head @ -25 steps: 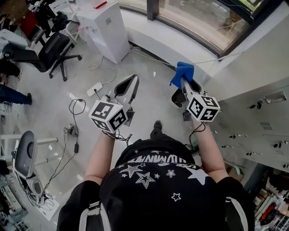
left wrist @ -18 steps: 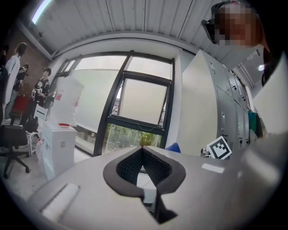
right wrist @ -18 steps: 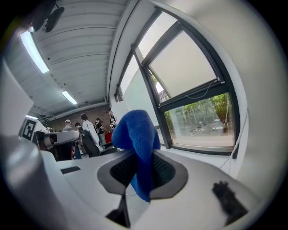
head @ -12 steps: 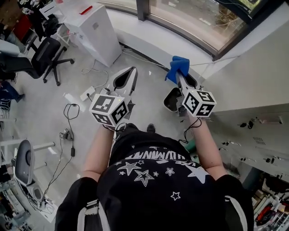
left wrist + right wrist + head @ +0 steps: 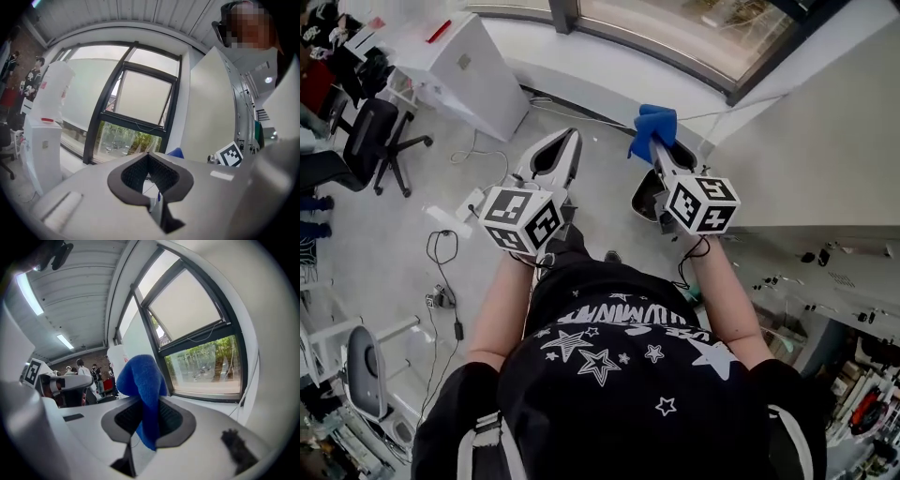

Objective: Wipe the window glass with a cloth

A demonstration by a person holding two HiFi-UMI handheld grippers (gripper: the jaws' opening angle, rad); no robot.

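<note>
The right gripper (image 5: 146, 401) pinches a soft, fuzzy blue cloth (image 5: 139, 373) between its ribbed dark pads. The fold bulges above the jaws, short of the dark-framed window glass (image 5: 206, 362) far ahead. To its left, the left gripper (image 5: 148, 157) has its smooth grey jaws pressed together at the tips, empty.

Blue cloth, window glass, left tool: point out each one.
Blue cloth (image 5: 140, 378): right gripper view, bunched fold above the jaws.
Window glass (image 5: 124, 140): left gripper view, lower pane showing greenery.
Left tool (image 5: 573, 137): head view, where its closed tips meet.
</note>
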